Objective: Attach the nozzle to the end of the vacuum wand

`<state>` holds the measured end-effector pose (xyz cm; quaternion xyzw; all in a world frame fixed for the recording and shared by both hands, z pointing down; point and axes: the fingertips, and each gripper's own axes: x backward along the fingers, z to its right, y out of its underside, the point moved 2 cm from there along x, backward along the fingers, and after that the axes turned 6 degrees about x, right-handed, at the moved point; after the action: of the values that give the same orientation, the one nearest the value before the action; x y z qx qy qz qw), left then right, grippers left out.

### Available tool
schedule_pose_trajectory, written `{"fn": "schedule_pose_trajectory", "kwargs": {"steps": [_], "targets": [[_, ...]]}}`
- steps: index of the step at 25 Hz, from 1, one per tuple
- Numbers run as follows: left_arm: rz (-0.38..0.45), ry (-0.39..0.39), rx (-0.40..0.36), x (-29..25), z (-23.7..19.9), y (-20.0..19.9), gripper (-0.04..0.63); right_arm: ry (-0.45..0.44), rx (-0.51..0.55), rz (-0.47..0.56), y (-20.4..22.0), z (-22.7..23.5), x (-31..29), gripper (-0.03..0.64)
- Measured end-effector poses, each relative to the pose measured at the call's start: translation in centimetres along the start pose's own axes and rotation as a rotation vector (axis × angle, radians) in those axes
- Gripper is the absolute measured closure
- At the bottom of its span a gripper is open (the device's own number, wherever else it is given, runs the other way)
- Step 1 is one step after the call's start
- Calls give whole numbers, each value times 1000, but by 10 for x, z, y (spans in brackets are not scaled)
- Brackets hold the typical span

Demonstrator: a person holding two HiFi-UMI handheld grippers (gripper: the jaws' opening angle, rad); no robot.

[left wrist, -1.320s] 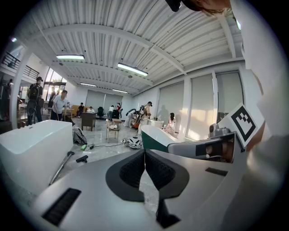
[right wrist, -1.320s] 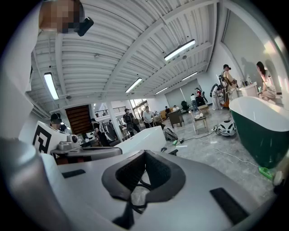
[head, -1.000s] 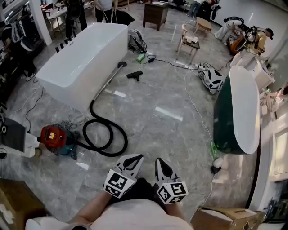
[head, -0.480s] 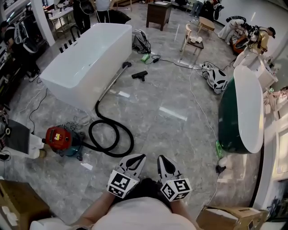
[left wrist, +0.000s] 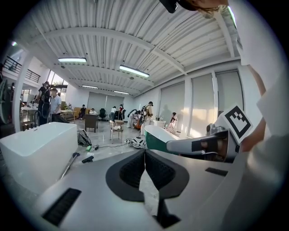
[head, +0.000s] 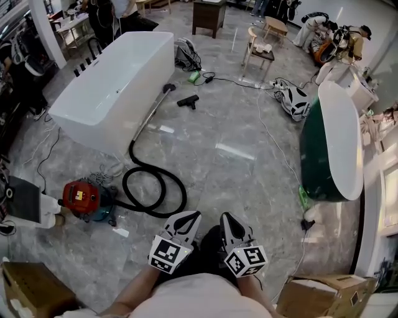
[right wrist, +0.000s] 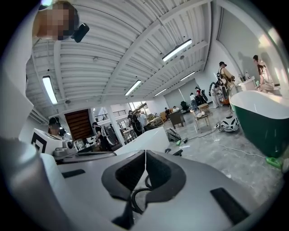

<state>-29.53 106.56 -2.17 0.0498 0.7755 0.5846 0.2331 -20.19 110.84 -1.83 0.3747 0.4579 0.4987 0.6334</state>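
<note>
A small black nozzle (head: 188,101) lies on the grey floor, far ahead of me. Just left of it the metal vacuum wand (head: 149,115) rests along the white bathtub (head: 106,93), its dark end (head: 168,88) close to the nozzle. A black hose (head: 152,186) coils from the wand to a red vacuum (head: 81,197). My left gripper (head: 189,216) and right gripper (head: 225,217) are side by side near my body, both shut and empty. The nozzle (left wrist: 88,159) and wand (left wrist: 70,163) show small in the left gripper view. The right gripper view also shows the nozzle (right wrist: 177,152).
A dark green tub (head: 329,149) stands at the right with a cable (head: 273,143) trailing past it. Cardboard boxes (head: 31,289) (head: 323,297) flank me. A chair (head: 258,54), a cabinet (head: 207,13), a bag (head: 185,53) and several people are at the back.
The scene has shifted slightly in the head view as the person moves. Both grippers stay shut, side by side and empty.
</note>
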Motion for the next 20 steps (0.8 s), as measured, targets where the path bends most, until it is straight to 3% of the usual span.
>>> {"fn": "schedule_pose_trajectory", "kwargs": {"steps": [11,20], "targets": [[-18,-9,91,-21,-21,12,584,-34,-19,-27,-2,8,-31,600],[-13,-46,128,-80,-65,-19,584,-45,-57,-37,-28,57,-97,600]]}}
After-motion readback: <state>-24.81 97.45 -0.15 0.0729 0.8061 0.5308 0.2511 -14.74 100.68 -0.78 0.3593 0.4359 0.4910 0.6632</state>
